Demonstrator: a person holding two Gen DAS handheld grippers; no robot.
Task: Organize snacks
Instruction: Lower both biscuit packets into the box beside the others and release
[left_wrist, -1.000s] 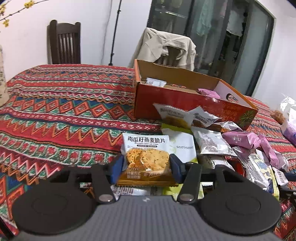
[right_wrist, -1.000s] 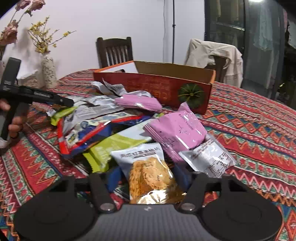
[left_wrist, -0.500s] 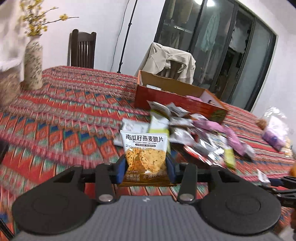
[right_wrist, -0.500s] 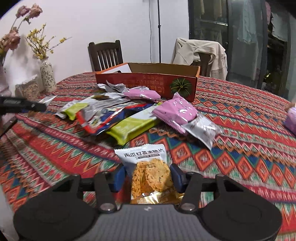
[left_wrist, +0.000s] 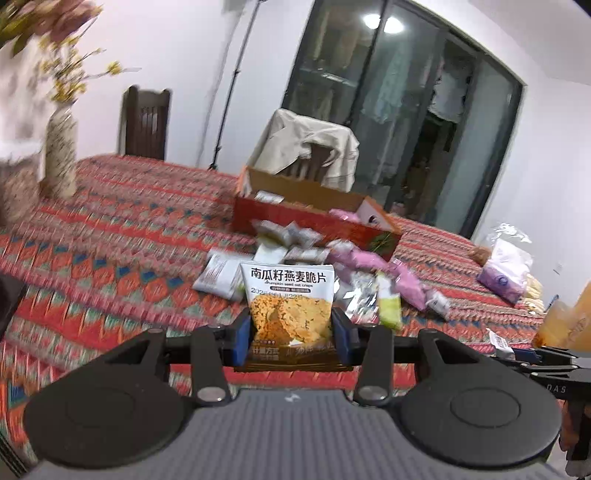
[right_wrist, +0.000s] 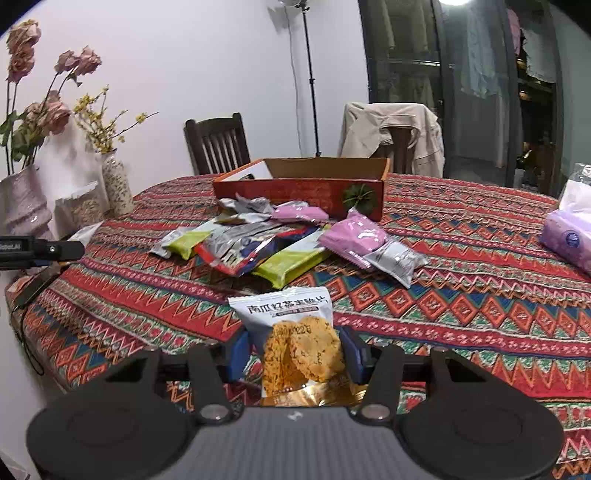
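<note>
Left wrist view: left gripper (left_wrist: 291, 334) pinches a cracker packet (left_wrist: 290, 314), right gripper (right_wrist: 293, 354) pinches another packet (right_wrist: 295, 339), and the box (right_wrist: 306, 188) lies at twelve o'clock, long side across.

Both wrist views look forward and slightly downward along their fingers, low over the patterned tablecloth (left_wrist: 122, 236) – sharing the red cardboard box (right_wrist: 299, 192) at twelve o'clock, with the snack pile (right_wrist: 266, 240) before it.
</note>
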